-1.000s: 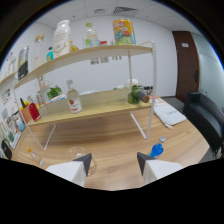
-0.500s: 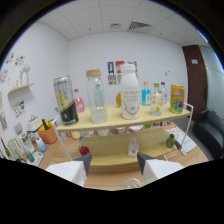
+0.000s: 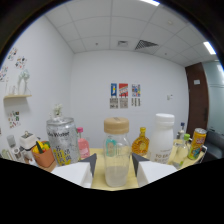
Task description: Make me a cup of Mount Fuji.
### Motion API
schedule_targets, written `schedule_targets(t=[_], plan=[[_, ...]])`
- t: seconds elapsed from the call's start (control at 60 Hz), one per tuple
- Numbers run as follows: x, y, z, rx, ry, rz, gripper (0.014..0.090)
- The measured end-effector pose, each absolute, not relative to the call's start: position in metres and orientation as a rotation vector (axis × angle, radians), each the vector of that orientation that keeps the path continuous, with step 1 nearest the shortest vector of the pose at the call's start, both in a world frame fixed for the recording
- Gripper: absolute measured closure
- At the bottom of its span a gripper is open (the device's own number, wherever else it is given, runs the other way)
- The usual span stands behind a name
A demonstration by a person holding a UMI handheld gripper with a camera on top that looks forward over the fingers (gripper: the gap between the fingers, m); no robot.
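Gripper (image 3: 114, 162) open wide; jar with tan lid (image 3: 116, 152) stood upright between fingers, gaps visible either side; long axis vertical; silver can (image 3: 62, 141) beside left finger; white bottle (image 3: 163, 138) beyond right finger; judged: straight closure suffices.

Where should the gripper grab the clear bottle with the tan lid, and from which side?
Grip the clear bottle at mid-body, below the tan lid, approaching straight ahead and level. It stands upright between the open gripper fingers; its straight round sides suit them.
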State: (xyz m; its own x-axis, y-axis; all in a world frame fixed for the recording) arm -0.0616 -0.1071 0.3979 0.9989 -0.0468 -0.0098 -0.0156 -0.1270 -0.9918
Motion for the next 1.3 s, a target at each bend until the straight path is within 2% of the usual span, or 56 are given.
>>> schedule_targets(t=[0.067, 0.133, 0.383, 0.55, 0.65, 0.75, 1.067, 1.183, 1.3], plan=[[-0.062, -0.101, 0.397, -1.717, 0.060, -0.057, 0.0546], [-0.059, -0.099, 0.394, -1.725, 0.074, -0.071, 0.0605], [-0.069, -0.112, 0.405, -1.706, 0.037, -0.050, 0.0635], [-0.072, -0.152, 0.430, -1.632, 0.027, -0.026, 0.0644], [-0.074, -0.180, 0.423, -1.613, 0.037, 0.026, 0.0643], [-0.073, -0.200, 0.381, -1.653, 0.048, 0.044, 0.0645], [-0.071, -0.228, 0.182, -1.878, 0.107, 0.044, 0.0645], [-0.075, -0.230, 0.140, -1.914, 0.165, 0.133, 0.0644], [-0.080, -0.226, 0.121, -1.918, 0.399, 0.391, 0.0643]])
